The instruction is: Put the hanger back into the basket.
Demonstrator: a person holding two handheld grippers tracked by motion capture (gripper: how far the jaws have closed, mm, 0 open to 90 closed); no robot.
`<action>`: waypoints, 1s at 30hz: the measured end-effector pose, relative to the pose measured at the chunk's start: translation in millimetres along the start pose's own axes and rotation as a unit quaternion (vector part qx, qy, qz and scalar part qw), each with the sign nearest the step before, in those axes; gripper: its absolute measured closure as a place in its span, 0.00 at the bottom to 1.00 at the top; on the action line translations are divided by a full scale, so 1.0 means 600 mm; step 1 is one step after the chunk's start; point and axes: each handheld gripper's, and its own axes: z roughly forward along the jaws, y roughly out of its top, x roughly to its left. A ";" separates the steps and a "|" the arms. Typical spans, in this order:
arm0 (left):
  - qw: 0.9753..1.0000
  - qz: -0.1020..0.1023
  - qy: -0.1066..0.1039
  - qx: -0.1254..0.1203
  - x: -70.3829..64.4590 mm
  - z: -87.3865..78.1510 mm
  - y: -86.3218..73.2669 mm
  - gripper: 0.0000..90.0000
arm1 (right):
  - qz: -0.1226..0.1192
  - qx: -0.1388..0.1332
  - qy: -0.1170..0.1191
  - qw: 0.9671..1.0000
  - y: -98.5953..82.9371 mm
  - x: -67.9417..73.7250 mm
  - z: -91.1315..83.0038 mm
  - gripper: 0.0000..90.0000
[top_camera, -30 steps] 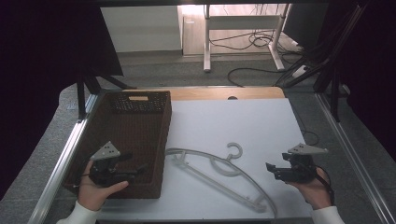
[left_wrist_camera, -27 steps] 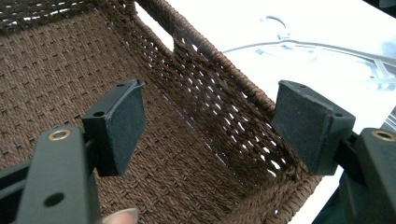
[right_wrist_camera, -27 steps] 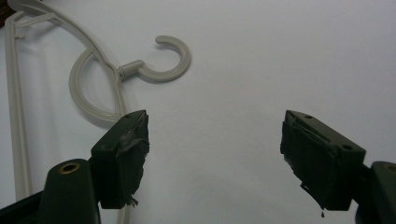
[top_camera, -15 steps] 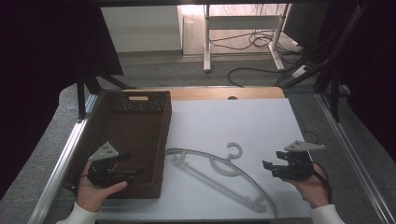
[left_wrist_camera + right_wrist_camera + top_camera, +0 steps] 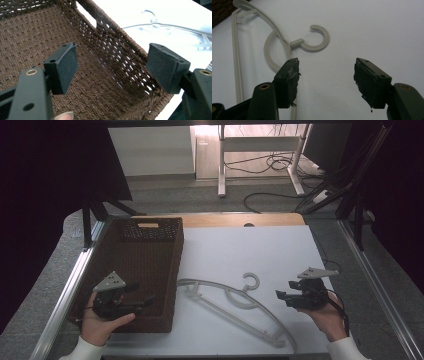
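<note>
text: none legible | labels - none | numbers - none

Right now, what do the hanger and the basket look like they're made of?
Hanger: probably molded plastic, pale grey-beige, smooth with a slight sheen and a one-piece hook. Basket: dark brown woven fibre, maybe wicker or paper cord, matte, with open gaps in its walls.

White table (image 5: 260,250); floor cables (image 5: 270,167); desk legs (image 5: 220,165).
</note>
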 end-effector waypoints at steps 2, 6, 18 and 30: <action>1.000 0.000 -0.001 -0.001 0.000 -0.001 0.000 0.28 | -0.002 0.002 0.003 1.000 0.004 0.004 0.003 0.42; 1.000 -0.001 -0.002 -0.002 0.001 -0.001 0.000 0.28 | -0.009 0.007 0.013 1.000 0.012 0.013 0.011 0.42; 1.000 -0.003 -0.005 -0.005 0.000 -0.004 0.000 0.28 | -0.053 0.058 0.029 0.996 0.054 0.049 0.048 0.45; 1.000 -0.003 -0.005 -0.003 -0.002 -0.002 0.001 0.27 | -0.075 0.101 0.031 0.992 0.068 0.067 0.104 0.49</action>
